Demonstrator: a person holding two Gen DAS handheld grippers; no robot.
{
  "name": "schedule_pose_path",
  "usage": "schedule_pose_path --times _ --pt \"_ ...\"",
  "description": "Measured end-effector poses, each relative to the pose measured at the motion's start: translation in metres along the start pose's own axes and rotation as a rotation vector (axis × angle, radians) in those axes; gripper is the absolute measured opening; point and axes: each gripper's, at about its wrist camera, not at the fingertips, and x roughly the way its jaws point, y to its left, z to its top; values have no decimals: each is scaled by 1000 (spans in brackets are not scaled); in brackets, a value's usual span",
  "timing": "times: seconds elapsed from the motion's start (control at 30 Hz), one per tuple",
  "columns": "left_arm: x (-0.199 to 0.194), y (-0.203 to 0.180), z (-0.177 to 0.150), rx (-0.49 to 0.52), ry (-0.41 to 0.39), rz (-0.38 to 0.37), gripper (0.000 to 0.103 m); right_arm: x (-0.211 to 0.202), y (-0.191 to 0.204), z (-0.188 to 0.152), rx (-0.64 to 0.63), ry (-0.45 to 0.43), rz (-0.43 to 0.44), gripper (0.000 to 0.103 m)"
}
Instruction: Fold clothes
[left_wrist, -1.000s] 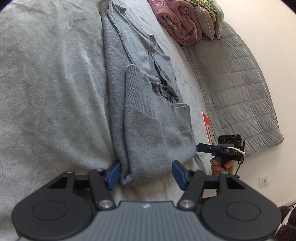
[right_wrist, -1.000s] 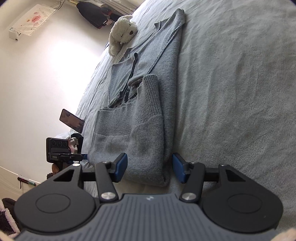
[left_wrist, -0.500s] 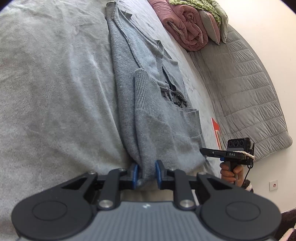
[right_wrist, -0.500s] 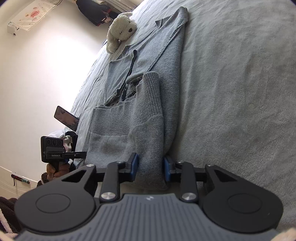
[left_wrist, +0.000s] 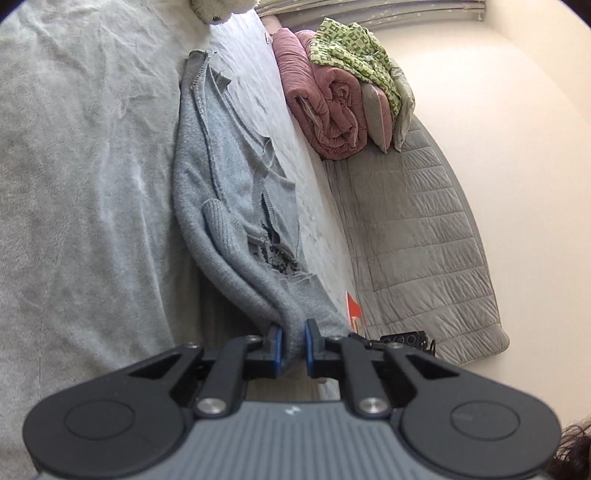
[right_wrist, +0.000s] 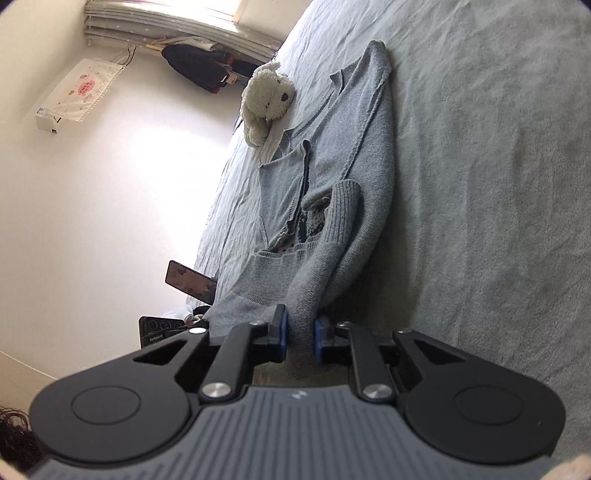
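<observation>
Evidently both tongs grip the near end of the grey sweater (left_wrist: 236, 192): the left tongs (left_wrist: 293, 345) and right tongs (right_wrist: 300, 338) are each clamped on a corner, raised off the bed (right_wrist: 480, 184), likely so the end can be carried over the rest, which lies flat with sleeves tucked in.

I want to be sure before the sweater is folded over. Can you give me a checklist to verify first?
1. Left gripper shut on the sweater hem: ok.
2. Right gripper shut on the sweater hem: ok.
3. Both corners raised off the bed: ok.
4. Sleeves folded in over the body: ok.
5. Far end of the sweater flat, nothing lying on it: ok; the plush dog sits beside the collar.
6. All layers caught in each grip: cannot tell.
</observation>
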Motion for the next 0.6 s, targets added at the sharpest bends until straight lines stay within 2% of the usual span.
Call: schedule_pose_path --times 0.17,0.3,0.6 --pt "5 -8 16 -34 -86 -59 11 -2 8 18 40 -90 65 17" --pt "10 -14 34 -68 -168 -83 11 -1 14 37 59 -175 79 17" --pt "33 -10 80 -156 -331 -38 11 33 6 82 156 -300 72 17"
